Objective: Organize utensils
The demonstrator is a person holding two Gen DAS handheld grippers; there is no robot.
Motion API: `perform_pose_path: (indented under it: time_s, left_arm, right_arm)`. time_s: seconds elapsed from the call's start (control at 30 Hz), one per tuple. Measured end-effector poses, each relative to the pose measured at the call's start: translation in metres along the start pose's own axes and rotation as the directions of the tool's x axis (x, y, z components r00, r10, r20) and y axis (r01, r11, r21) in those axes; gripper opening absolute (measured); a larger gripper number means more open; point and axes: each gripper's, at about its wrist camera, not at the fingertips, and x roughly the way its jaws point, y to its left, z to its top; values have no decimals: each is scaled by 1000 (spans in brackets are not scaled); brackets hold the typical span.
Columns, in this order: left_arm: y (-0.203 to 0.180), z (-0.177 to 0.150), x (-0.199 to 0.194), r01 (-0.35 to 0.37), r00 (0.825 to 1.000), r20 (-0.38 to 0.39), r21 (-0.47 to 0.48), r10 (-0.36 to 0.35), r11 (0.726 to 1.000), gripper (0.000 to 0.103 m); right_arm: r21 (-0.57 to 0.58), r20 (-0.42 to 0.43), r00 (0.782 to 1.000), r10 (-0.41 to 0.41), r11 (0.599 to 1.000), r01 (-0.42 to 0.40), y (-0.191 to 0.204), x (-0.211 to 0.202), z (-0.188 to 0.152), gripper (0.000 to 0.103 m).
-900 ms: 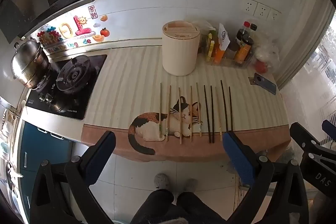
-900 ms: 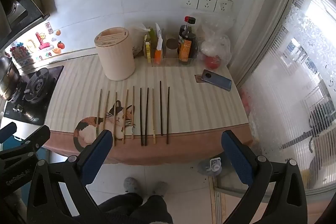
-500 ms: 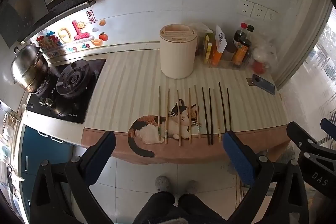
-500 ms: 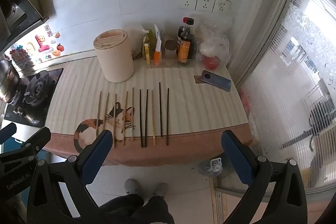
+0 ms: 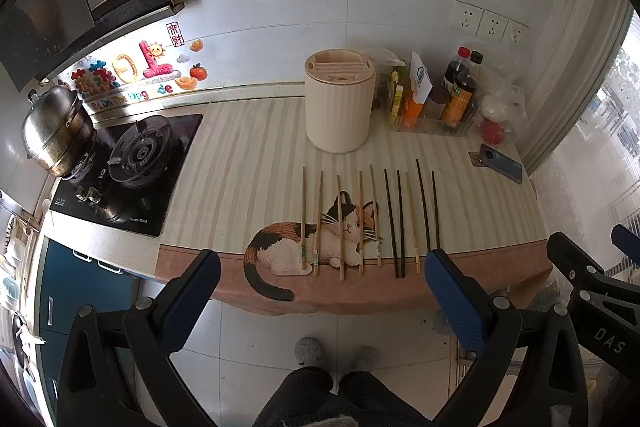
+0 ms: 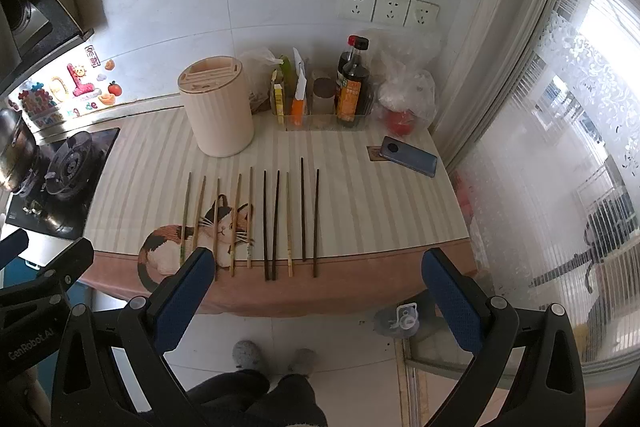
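Several chopsticks lie side by side on the striped cat mat [image 5: 248, 163] [image 6: 360, 195]: light bamboo ones [image 5: 341, 223] [image 6: 217, 223] on the left, dark ones [image 5: 424, 203] [image 6: 303, 207] on the right. A cream cylindrical utensil holder [image 5: 339, 107] [image 6: 218, 107] with slots in its lid stands upright behind them. My left gripper [image 5: 320, 291] and my right gripper [image 6: 318, 287] are both open and empty, held off the counter's front edge above the floor. The right gripper also shows in the left wrist view [image 5: 592, 283].
A gas hob [image 5: 132, 163] with a steel pot [image 5: 56, 131] is at the left. Sauce bottles [image 6: 352, 87], cartons and a plastic bag [image 6: 408, 95] stand at the back right. A phone [image 6: 408, 157] lies right of the chopsticks. The person's feet [image 5: 336, 353] are on the tiled floor.
Both grippers have drawn back slightly from the counter, so the scene sits a little higher in each view. Nothing on the counter has moved.
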Motion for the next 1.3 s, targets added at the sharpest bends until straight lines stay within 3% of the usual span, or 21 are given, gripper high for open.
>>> perform_pose_path:
  time_s: [1.3]
  left_arm:
    - [2,1,-18,3,1000,17,-11,-3,1000,103]
  right_arm:
    - [-12,29,1000,-2,1000,3,2,-22,-7,103]
